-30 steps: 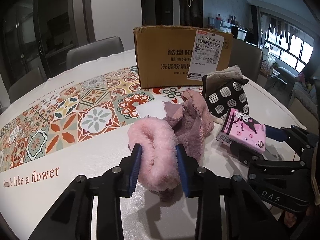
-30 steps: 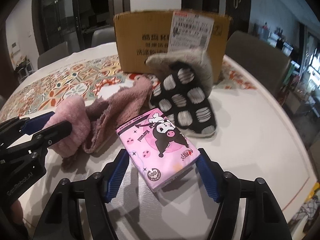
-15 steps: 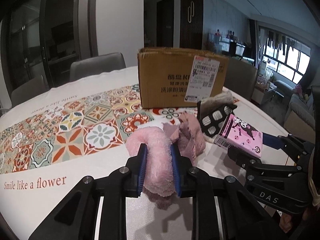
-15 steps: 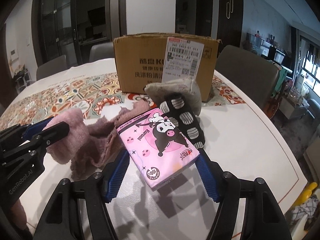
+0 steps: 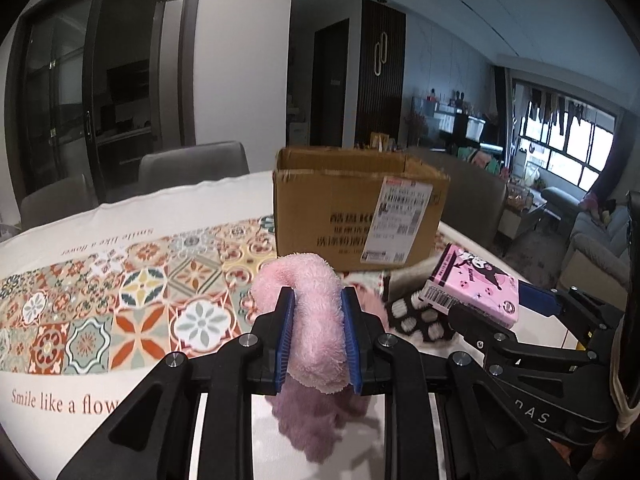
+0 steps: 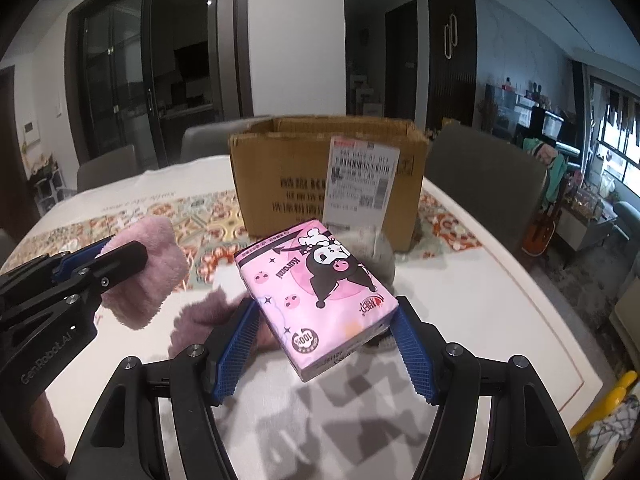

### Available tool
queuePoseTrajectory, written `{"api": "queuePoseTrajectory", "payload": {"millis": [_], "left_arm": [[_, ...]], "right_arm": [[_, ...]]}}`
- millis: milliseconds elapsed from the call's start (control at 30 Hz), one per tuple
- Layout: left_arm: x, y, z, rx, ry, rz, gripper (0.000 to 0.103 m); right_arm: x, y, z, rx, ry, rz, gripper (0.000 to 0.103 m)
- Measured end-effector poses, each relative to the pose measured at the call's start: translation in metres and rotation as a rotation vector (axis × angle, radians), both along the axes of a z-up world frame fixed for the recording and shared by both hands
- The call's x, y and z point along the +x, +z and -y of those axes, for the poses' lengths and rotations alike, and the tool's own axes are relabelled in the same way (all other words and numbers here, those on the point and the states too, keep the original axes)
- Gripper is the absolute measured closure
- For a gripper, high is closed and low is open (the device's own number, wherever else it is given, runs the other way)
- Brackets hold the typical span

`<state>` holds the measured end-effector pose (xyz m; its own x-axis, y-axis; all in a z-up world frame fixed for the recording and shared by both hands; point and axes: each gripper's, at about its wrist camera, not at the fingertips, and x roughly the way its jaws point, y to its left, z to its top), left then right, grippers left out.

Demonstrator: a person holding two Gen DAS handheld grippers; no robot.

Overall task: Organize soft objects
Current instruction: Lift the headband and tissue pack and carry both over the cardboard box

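Note:
My left gripper is shut on a fluffy pink cloth and holds it above the table; it also shows in the right wrist view. A mauve cloth hangs or lies below it. My right gripper is shut on a pink tissue pack with a cartoon print, lifted off the table; the pack also shows in the left wrist view. An open cardboard box stands behind on the table. A black-and-white spotted slipper lies on the table under the pack.
The round white table carries a patterned tile runner. Grey chairs stand around it. A grey fuzzy item lies before the box. The table edge runs at the right.
Both grippers have risen from the table with their loads. The pink cloth and the tissue pack now hang higher, nearer the level of the box's top.

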<state>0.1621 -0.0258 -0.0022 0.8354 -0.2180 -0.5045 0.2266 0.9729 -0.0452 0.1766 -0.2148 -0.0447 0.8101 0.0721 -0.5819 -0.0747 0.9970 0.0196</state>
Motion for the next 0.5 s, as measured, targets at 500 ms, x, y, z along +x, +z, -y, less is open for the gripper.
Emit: {"api": "queuePoseTrajectory", "payload": {"millis": [500], "left_arm": [[0.028,0.020,0.007,0.002,0.010,0.061,0.079]], "right_arm": [[0.038,0.010,0.005,0.053,0.007,0.029,0.045]]}}
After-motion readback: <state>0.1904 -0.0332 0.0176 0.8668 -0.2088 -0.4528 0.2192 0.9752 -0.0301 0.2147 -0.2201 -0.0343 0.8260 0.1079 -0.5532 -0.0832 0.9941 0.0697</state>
